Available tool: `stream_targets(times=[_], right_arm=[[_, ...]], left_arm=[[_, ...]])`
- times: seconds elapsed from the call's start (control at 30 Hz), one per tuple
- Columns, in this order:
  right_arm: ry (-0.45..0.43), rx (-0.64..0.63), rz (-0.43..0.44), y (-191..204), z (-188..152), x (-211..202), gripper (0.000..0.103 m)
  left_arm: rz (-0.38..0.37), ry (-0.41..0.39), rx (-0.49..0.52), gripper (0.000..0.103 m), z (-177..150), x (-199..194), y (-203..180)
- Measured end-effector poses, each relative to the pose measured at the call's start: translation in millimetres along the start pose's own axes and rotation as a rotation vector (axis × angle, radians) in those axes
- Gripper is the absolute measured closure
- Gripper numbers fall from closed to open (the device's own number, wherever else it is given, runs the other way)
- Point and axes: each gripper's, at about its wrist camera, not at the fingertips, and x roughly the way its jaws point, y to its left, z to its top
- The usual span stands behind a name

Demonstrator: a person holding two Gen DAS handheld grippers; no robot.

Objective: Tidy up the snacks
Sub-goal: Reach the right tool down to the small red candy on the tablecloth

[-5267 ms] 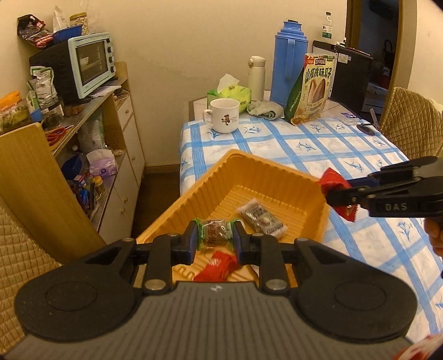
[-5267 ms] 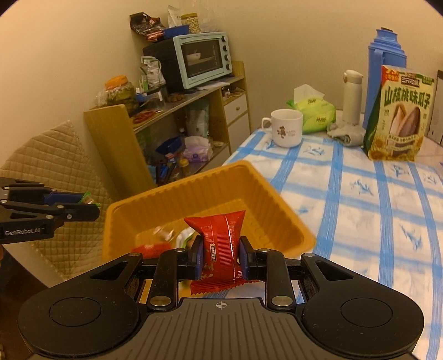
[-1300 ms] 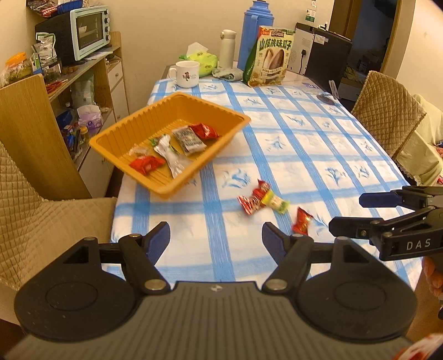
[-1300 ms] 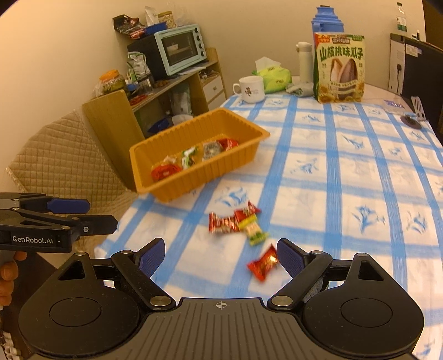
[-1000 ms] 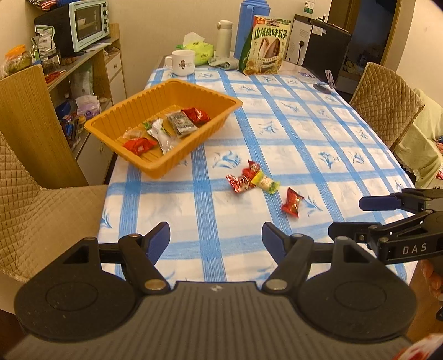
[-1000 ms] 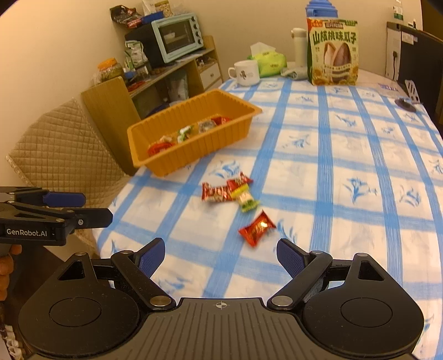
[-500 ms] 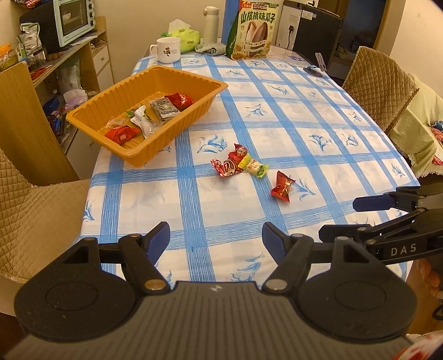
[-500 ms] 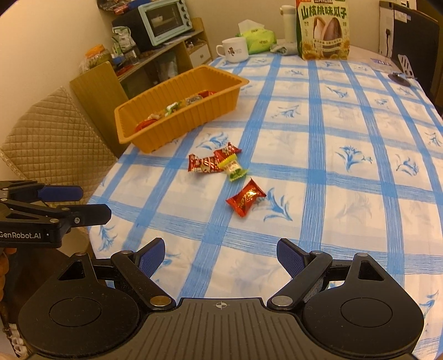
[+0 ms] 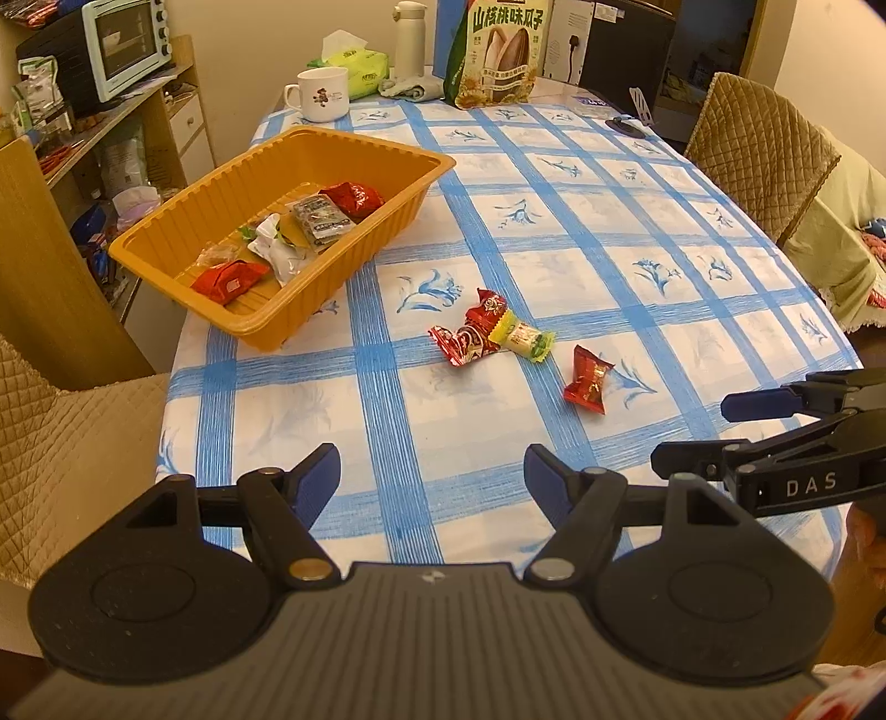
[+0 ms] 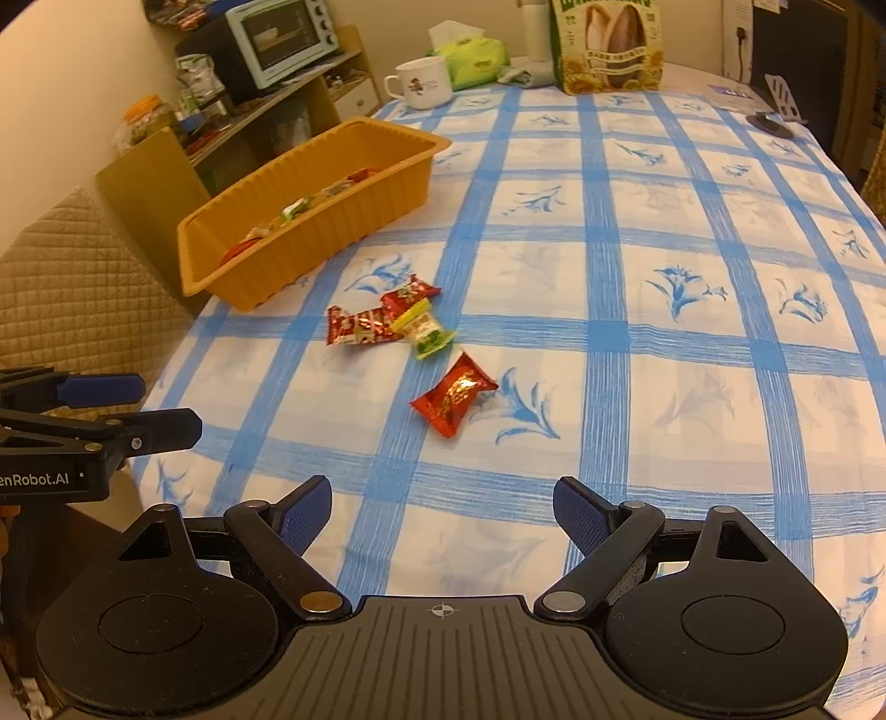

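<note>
An orange tray (image 9: 166, 238) (image 10: 310, 232) with several wrapped snacks stands at the table's left side. On the blue-checked cloth lie loose snacks: two red wrappers (image 9: 468, 340) (image 10: 365, 321), a green-and-white candy (image 9: 523, 338) (image 10: 423, 329) and, apart to the right, a red candy (image 9: 587, 379) (image 10: 454, 393). My left gripper (image 9: 432, 479) (image 10: 160, 407) hovers open over the near table edge, nothing between its fingers. My right gripper (image 10: 443, 512) (image 9: 692, 429) is open too and empty, with the red candy a short way ahead of it.
At the far end stand a white mug (image 9: 321, 94), a green tissue pack (image 9: 354, 61), a flask (image 9: 410, 39) and a sunflower-seed bag (image 9: 498, 50). Quilted chairs (image 9: 758, 144) (image 10: 72, 293) flank the table. A shelf with a toaster oven (image 9: 116, 47) is on the left.
Both grippers, once shut on snacks over the tray, are now open and empty. Over the last second both sank and drew nearer the loose snacks, which look larger.
</note>
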Motion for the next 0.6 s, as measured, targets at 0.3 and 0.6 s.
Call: stream_targets(times=[0.3,0.6], right_arm=[[-0.031,0.035,-0.023,0,8,15,0.018],[-0.044,0.066,-0.025,2,20,40,0.042]], left_arm=[[-0.015,0.005,0.038,0.032,11,21,5],[-0.029,0.010,0.076,0.032,22,39,7]])
